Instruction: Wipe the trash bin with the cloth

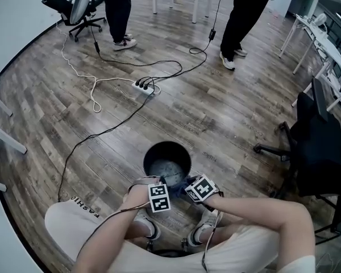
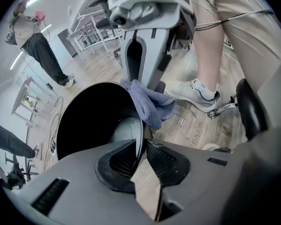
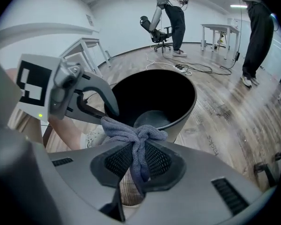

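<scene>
A round black trash bin (image 1: 167,159) stands on the wood floor just in front of my feet; its inside is dark, with a grey bottom (image 3: 150,118). My left gripper (image 2: 140,156) straddles the near rim (image 2: 141,125) and is shut on it, one pad inside and one outside. My right gripper (image 3: 133,161) is shut on a bunched blue-grey cloth (image 3: 136,137), which hangs at the rim close beside the left gripper (image 3: 107,111). In the head view both grippers (image 1: 161,183) (image 1: 188,185) meet at the bin's near edge, with the cloth (image 1: 181,182) between them.
A white power strip (image 1: 143,86) with black and white cables lies on the floor beyond the bin. Two people stand at the back (image 1: 118,16) (image 1: 241,21). There are office chairs at far left (image 1: 74,7) and at right (image 1: 318,147), and white desks along the right wall (image 1: 324,38).
</scene>
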Available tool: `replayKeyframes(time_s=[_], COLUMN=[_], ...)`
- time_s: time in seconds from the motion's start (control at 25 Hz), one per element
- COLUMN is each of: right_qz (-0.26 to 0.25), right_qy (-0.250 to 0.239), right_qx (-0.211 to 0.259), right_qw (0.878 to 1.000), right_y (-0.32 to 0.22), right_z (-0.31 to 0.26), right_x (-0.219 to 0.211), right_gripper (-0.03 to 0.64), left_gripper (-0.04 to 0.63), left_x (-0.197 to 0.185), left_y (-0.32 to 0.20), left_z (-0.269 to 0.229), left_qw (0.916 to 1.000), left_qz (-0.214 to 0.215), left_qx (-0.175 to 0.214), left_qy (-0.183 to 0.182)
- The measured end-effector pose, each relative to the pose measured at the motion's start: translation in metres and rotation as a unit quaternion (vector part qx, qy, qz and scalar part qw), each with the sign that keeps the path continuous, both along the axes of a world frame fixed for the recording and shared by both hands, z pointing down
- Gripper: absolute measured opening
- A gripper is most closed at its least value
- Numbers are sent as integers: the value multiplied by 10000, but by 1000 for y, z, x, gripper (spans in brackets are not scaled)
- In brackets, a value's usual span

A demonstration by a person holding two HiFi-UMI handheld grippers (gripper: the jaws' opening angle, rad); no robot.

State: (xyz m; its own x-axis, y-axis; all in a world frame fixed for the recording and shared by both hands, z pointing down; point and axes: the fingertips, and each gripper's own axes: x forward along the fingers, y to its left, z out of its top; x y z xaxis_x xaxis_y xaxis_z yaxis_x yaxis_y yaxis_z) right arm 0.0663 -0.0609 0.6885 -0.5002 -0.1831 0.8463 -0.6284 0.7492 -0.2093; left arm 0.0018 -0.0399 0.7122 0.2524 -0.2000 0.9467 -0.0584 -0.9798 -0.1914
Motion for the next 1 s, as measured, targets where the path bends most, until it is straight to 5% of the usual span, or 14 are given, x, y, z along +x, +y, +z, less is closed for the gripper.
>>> replayKeyframes(time_s=[0.48, 1.0], right_qz=[280, 517], right_qy=[115, 583], right_qx=[-55, -137], right_qw=[9995, 9969], right_y=[-12, -10], right_z=[83, 217], right_x=[-1, -7], right_gripper=[72, 72], left_gripper=[39, 35], left_x=[19, 22], left_y=[3, 0], left_z=[-6, -7], left_qw=[9973, 9963], left_qz=[-439, -557], left_qx=[-307, -310], left_qy=[510, 572])
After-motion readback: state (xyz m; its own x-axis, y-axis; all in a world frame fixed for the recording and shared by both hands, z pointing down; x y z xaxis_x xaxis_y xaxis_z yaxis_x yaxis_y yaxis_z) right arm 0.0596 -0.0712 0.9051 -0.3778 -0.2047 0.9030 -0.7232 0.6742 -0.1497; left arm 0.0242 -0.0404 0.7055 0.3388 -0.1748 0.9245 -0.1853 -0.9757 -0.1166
